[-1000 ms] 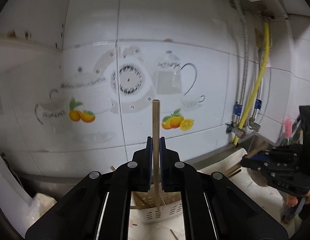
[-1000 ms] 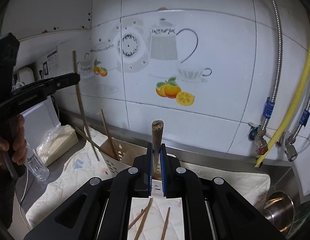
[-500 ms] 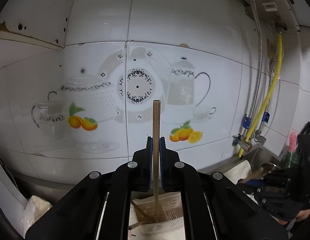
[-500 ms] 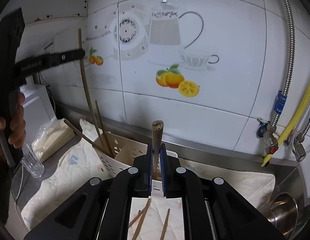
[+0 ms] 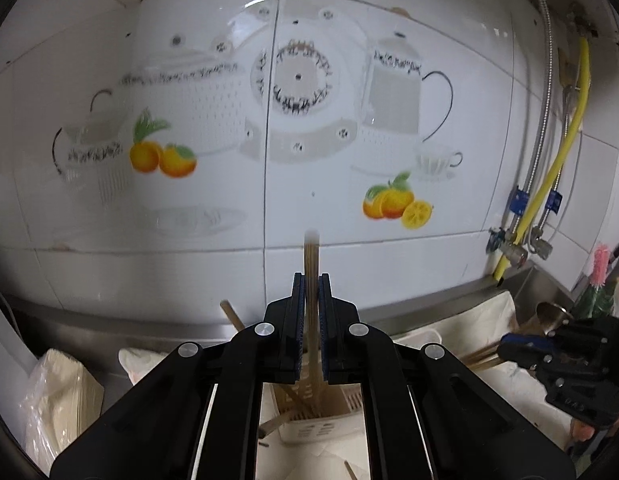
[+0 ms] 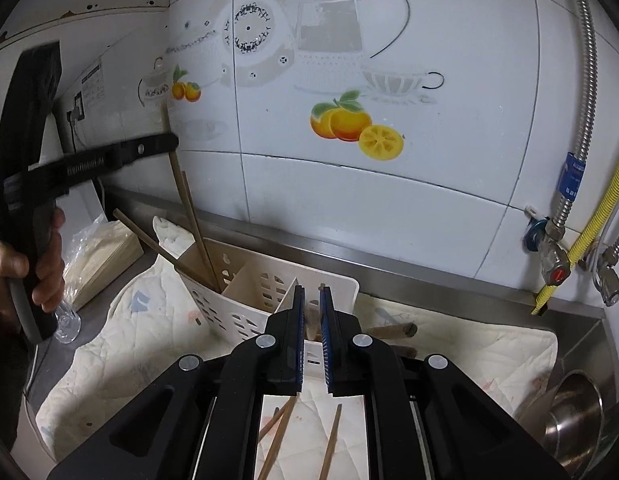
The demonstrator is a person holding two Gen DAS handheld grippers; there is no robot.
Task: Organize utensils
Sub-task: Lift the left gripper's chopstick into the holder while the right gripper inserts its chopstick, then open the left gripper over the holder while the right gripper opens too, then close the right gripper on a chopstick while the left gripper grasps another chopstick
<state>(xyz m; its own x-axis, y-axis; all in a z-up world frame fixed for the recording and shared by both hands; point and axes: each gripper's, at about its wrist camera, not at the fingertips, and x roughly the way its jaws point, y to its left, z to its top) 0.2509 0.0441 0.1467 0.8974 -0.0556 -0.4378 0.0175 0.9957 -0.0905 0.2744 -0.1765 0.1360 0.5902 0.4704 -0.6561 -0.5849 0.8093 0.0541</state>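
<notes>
Wooden chopsticks [image 6: 277, 432] lie loose on the quilted cloth [image 6: 121, 356] that covers the counter, just under the right gripper [image 6: 310, 320]. Its jaws are clamped on a dark wooden handle [image 6: 310, 322], low over the near compartment of the white slotted basket [image 6: 245, 312]. Behind the right gripper, the left gripper [image 5: 311, 312] has its jaws closed on one upright chopstick [image 5: 311, 256], and the lower end of it stands inside the far-left compartment among other chopsticks. Behind the basket there is the steel counter edge, and then the white tiled wall [image 6: 389, 200] with teapot and orange pictures.
</notes>
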